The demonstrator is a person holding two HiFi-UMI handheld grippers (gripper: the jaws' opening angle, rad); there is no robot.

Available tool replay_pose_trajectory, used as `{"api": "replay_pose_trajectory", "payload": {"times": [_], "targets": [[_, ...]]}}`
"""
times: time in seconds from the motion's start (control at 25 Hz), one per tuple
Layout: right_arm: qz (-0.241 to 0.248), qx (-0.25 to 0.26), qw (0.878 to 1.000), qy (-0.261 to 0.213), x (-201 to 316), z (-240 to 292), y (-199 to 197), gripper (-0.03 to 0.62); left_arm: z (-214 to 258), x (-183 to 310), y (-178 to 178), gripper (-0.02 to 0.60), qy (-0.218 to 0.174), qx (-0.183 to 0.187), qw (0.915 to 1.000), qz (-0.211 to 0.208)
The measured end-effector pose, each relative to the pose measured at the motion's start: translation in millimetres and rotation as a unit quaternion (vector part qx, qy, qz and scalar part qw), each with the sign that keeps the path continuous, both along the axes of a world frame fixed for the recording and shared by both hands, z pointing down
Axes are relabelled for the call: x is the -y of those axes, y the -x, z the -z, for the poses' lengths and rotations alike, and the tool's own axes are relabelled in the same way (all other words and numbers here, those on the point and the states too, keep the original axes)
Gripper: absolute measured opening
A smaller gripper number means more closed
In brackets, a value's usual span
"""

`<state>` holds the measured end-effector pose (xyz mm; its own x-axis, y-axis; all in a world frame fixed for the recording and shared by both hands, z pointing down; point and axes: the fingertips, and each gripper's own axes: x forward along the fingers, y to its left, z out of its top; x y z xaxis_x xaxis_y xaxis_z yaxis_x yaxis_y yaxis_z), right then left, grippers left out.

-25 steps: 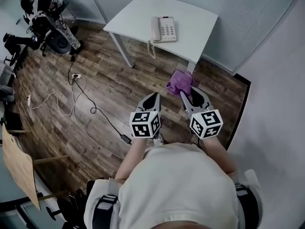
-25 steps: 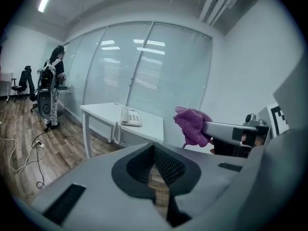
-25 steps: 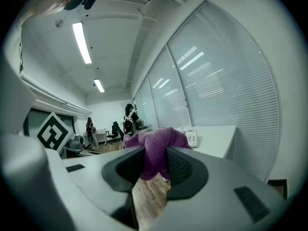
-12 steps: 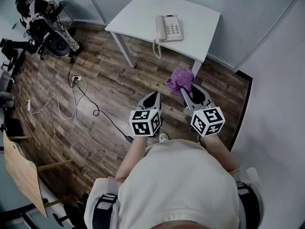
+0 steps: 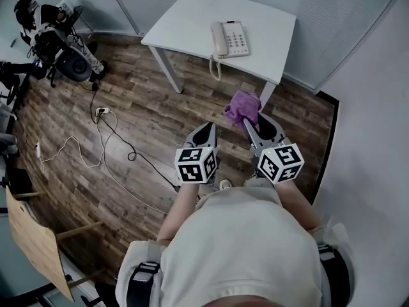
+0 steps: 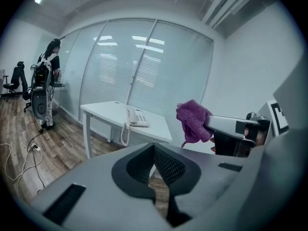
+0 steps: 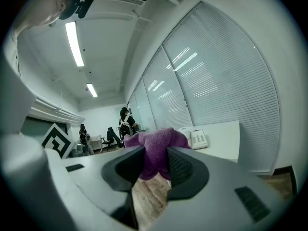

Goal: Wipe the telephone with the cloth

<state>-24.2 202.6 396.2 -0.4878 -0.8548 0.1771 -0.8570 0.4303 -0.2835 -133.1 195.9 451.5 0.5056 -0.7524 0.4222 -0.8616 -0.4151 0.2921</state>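
Looking down, what do we hold in our right gripper [image 5: 254,121]?

We hold the purple cloth [image 5: 241,106]. The jaws are squeezed on it, and the fluffy bunch sticks out past the tips.

And our left gripper [image 5: 206,129]?

Its jaws are pressed together with nothing between them. It sits just beside the right one, in front of our body.

Where is the telephone [image 5: 230,38]?

It lies on the white table [image 5: 185,24], near the edge that faces us. Its curly cord [image 5: 216,68] hangs over that edge. The cloth is up in the air above the wooden floor [image 5: 140,107], near the table but apart from the telephone.

Can we read any writing?

Each gripper has a cube [image 5: 195,165] with black and white square marks, which are shapes and not letters. The telephone has rows of buttons, but they are too small for us to read.

What else do we see?

Thin cables [image 5: 131,153] lie on the floor at our left. A person [image 6: 48,78] stands far off by the glass wall [image 6: 125,66].
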Motion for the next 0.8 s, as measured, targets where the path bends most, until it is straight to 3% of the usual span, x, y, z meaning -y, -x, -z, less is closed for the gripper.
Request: {"api": "replay_pose_trajectory", "payload": {"times": [0.44, 0.8], "targets": [[0.009, 0.008, 1.0, 0.008, 21, -6, 8, 0.143, -16, 26, 8, 0.02, 0.022, -0.007, 0.9997, 0.009], [0.013, 0.01, 1.0, -0.015, 103, 3, -8, 0.143, -12, 95, -3, 0.02, 0.016, -0.004, 0.9996, 0.02]]}}
